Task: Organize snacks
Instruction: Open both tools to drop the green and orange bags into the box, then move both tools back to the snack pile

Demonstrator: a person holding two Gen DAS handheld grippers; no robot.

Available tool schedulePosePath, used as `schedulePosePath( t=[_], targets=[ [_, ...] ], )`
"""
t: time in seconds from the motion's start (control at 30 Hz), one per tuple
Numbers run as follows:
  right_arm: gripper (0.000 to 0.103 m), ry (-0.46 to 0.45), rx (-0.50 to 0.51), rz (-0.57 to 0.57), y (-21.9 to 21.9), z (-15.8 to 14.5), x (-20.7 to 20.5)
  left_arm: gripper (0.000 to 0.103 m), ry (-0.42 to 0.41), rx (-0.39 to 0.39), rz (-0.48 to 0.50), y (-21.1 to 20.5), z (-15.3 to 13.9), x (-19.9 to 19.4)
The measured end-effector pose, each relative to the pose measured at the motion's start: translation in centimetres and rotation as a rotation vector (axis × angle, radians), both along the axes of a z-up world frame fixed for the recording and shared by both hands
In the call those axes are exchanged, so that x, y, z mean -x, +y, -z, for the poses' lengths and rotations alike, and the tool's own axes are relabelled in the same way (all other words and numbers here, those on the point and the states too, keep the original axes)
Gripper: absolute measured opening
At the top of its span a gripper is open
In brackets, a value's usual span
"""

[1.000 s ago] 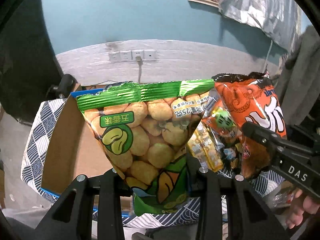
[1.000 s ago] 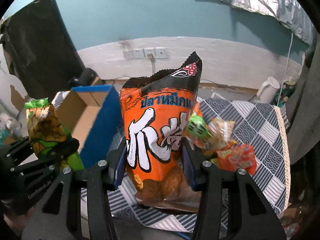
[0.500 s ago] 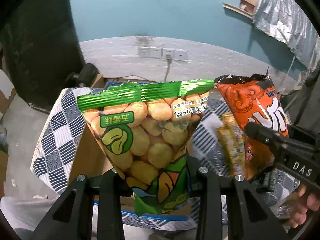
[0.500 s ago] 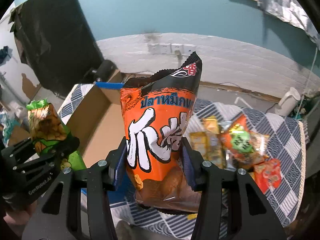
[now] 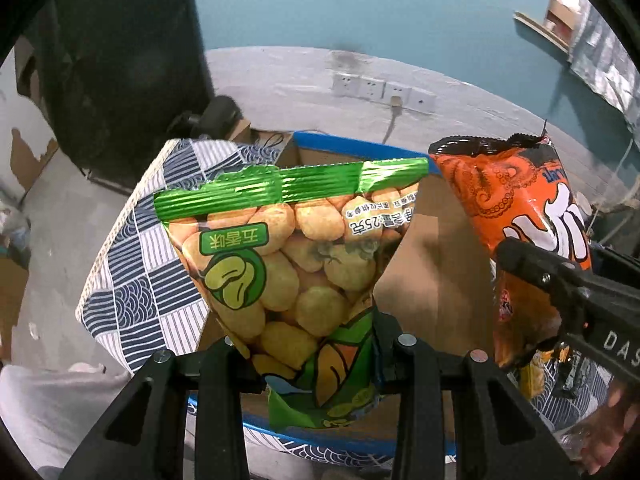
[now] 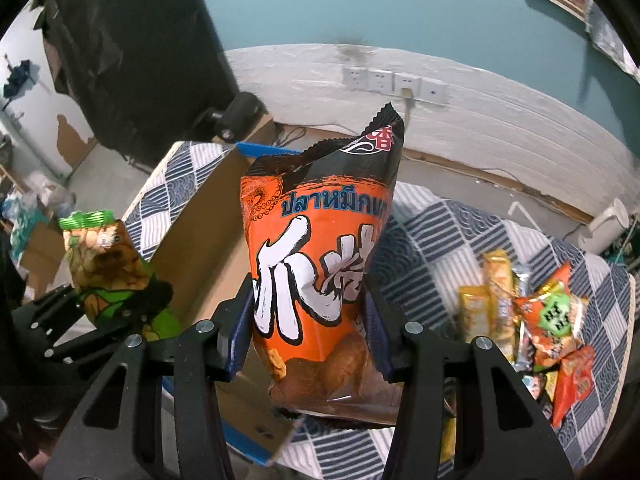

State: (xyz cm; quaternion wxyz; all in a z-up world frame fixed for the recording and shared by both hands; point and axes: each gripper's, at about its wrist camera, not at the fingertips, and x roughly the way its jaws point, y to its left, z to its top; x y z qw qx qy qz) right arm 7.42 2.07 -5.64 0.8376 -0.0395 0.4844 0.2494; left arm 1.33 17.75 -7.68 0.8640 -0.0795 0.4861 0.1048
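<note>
Cardboard box [image 5: 432,248], blue-rimmed and open on the patterned tablecloth [image 5: 136,264], now lies directly behind both held bags, where a second ago it sat off to the left of them. Both hands have swung across toward it, so the carry looks nearly done and release into the box is probably the next step. The left gripper [image 5: 312,364] is clamped on the lower corner of the green puffed-snack bag [image 5: 288,256], which hangs over the box's near rim. The right gripper [image 6: 308,340] pinches the orange squid-snack bag [image 6: 320,264] low down, just beside the box's right wall. Compared with the earlier frame, the pile of loose snacks [image 6: 532,320] has slid well away to the right of the box, and more of the box's brown inside shows. Neither grip has altered; both bags sit between the fingers just as before.
</note>
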Motion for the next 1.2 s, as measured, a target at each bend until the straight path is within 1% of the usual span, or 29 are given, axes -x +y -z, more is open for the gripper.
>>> schedulePosePath(
  t=[0.2,0.3,0.4,0.47,0.53,0.6,0.63,0.67,0.7,0.73,0.83,0.9,0.93,0.97,1.0,1.07,1.13,1.2],
  targets=[
    [0.049,0.026,0.023,-0.017,1.8,1.3,-0.4,0.036,0.029,0.01,-0.033,1.2,1.5,-0.7],
    [0.049,0.05,0.018,-0.018,2.3,1.9,-0.7,0.037,0.047,0.022,-0.045,1.7,2.2,-0.9],
    [0.049,0.072,0.008,-0.024,2.8,2.3,-1.0,0.037,0.061,0.015,-0.045,1.7,2.6,-1.0],
    [0.051,0.073,0.004,-0.027,3.0,2.3,-1.2,0.037,0.066,0.003,-0.045,1.7,2.8,-1.2],
    [0.052,0.079,0.01,-0.027,3.2,2.3,-1.3,0.042,0.074,-0.012,-0.049,1.6,2.9,-1.3],
    [0.054,0.071,0.015,-0.02,3.2,2.1,-1.3,0.053,0.071,-0.021,-0.052,1.6,2.8,-1.3],
    [0.058,0.065,0.016,-0.018,3.2,2.0,-1.3,0.056,0.071,-0.027,-0.056,1.6,2.8,-1.3],
    [0.064,0.06,0.019,-0.017,3.2,1.9,-1.3,0.063,0.064,-0.035,-0.061,1.6,2.6,-1.2],
    [0.067,0.049,0.027,-0.014,3.1,1.8,-1.3,0.068,0.056,-0.056,-0.075,1.6,2.4,-1.1],
    [0.069,0.04,0.033,-0.011,3.1,1.7,-1.2,0.068,0.045,-0.061,-0.077,1.7,2.2,-1.0],
    [0.07,0.027,0.044,-0.004,2.5,1.5,-1.2,0.068,0.038,-0.045,-0.077,1.8,1.9,-1.1],
    [0.07,0.026,0.043,0.008,1.9,1.4,-1.2,0.069,0.04,-0.061,-0.082,1.7,1.8,-1.1],
    [0.07,0.026,0.04,0.015,1.5,1.3,-1.1,0.07,0.045,-0.069,-0.084,1.6,1.9,-1.1],
    [0.07,0.027,0.038,0.02,1.2,1.3,-1.1,0.075,0.052,-0.076,-0.086,1.4,2.0,-1.2],
    [0.07,0.029,0.037,0.025,0.8,1.2,-1.0,0.077,0.055,-0.084,-0.088,1.2,1.9,-1.2],
    [0.07,0.029,0.036,0.034,0.2,1.0,-0.9,0.077,0.049,-0.09,-0.084,0.8,1.8,-1.1],
    [0.07,0.023,0.037,0.045,-0.5,0.8,-0.7,0.081,0.05,-0.086,-0.076,0.4,1.6,-1.1],
    [0.07,0.017,0.039,0.057,-1.4,0.6,-0.5,0.082,0.045,-0.089,-0.069,-0.3,1.5,-1.0]
  ],
)
